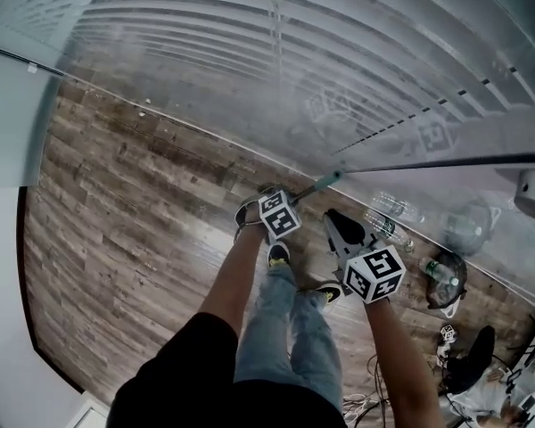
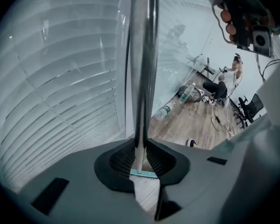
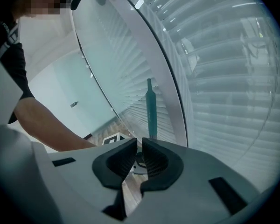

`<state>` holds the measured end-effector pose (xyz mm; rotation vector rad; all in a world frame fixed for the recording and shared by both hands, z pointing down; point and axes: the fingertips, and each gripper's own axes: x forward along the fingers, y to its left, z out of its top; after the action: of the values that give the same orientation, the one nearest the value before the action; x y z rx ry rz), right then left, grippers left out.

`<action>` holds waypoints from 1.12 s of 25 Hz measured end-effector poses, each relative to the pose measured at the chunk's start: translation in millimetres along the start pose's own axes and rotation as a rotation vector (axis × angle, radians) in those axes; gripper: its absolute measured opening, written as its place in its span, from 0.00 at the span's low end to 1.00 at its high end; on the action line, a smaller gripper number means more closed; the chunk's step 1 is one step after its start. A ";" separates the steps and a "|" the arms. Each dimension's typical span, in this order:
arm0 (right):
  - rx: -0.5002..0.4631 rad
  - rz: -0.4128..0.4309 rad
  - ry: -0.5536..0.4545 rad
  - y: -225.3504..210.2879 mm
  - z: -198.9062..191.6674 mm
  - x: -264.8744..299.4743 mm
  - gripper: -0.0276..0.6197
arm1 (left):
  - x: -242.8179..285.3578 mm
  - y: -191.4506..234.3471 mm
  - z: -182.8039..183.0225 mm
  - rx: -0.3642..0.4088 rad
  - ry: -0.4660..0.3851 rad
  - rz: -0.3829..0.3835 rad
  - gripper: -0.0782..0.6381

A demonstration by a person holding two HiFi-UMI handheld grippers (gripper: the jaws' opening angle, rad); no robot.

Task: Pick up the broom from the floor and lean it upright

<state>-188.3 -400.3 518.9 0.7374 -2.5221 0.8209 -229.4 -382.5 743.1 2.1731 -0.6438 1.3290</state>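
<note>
Left gripper view shows our left gripper (image 2: 139, 147) fingers clenched on the broom (image 2: 143, 55) handle, rising toward twelve o'clock; our right gripper (image 3: 139, 149) fingers sit nearly closed, seemingly empty

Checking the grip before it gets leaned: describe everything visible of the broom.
The broom has a slim, shiny silver pole, metal by its look, ending in a teal grip. It stands almost upright beside the blind-covered glass wall. The left claw is shut on the pole; a teal strip, probably its head, shows below the claw.
</note>
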 end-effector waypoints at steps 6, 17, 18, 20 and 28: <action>-0.002 0.027 0.012 13.6 -5.5 2.9 0.08 | -1.5 3.0 11.9 0.112 0.030 -0.043 0.23; 0.001 0.018 0.024 21.6 -13.3 0.3 0.08 | -7.0 14.2 29.3 0.124 0.035 -0.045 0.23; -0.012 0.023 0.029 24.4 -15.2 -1.3 0.08 | -6.0 12.3 30.6 0.117 0.030 -0.042 0.23; -0.026 0.026 0.035 27.3 -19.0 -3.6 0.08 | -4.3 10.2 31.6 0.110 0.025 -0.036 0.23; 0.019 -0.014 0.023 18.3 -31.0 -13.6 0.08 | -5.5 9.8 30.3 0.060 -0.040 0.006 0.24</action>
<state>-182.3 -363.4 527.7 0.7463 -2.4897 0.8445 -217.8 -408.6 727.9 2.2520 -0.6335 1.3265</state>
